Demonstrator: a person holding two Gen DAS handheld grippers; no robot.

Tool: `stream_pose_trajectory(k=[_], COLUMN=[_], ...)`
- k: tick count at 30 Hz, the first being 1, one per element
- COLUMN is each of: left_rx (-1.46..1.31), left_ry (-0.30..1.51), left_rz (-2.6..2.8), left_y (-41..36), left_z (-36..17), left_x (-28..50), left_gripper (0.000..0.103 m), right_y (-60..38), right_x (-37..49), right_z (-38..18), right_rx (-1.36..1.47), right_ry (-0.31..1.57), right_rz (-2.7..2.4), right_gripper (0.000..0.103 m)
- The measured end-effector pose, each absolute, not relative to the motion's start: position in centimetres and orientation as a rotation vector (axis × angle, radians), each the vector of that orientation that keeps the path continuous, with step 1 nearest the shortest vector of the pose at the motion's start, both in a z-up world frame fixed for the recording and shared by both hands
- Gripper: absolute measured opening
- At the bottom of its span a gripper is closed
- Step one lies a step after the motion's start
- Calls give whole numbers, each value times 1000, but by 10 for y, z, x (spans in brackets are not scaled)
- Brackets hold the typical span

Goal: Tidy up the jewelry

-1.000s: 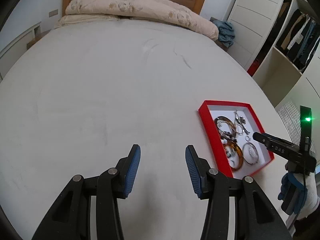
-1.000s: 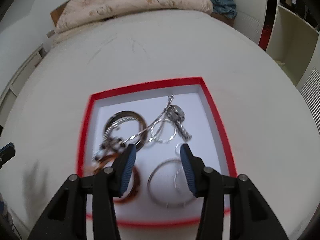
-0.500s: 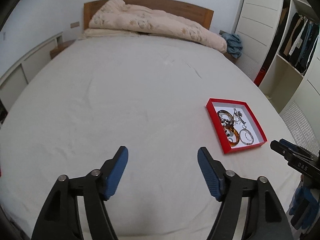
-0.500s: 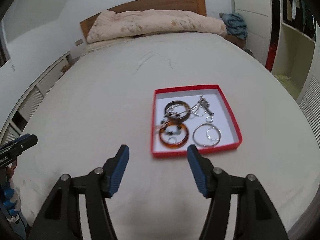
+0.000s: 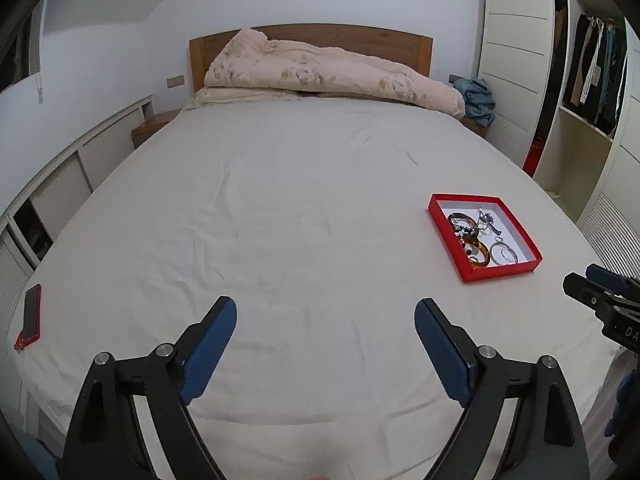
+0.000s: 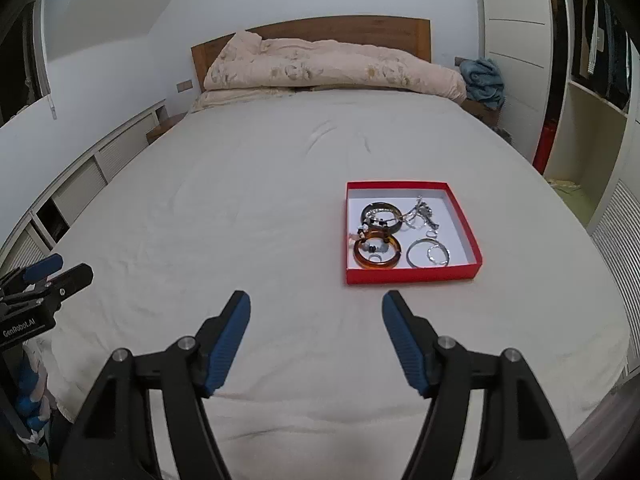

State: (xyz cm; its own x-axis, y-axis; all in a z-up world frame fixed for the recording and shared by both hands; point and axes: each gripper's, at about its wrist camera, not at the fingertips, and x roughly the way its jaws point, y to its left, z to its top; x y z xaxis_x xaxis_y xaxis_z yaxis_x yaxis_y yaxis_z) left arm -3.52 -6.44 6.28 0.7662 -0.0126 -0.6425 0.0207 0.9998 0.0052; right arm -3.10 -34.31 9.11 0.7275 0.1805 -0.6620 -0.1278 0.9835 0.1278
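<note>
Two grippers hang over the near edge of the bed (image 5: pixel 280 208), neither holding anything; the phone (image 5: pixel 29 317) lies close to the left edge and could slide off if the sheet is tugged; the left gripper (image 5: pixel 325 330) has its jaws opening, nothing between them; the right gripper (image 6: pixel 316 326) is likewise opening and empty; further right, the red tray (image 6: pixel 412 277) holds the bangles and silver pieces in a heap, so a careless pinch could snag a chain and drag its neighbours out.
</note>
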Motion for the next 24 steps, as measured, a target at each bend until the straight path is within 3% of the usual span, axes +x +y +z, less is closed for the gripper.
stream_pose_trajectory(k=[24], left_rx=[18], left_ry=[658], left_rz=[-2], left_y=[-92], left_z=[66], left_x=[-59], left_gripper=[96], right_y=[-354], right_x=[-54], right_z=[102], right_rx=[32], right_ry=[699], right_rz=[125], right_gripper=[68])
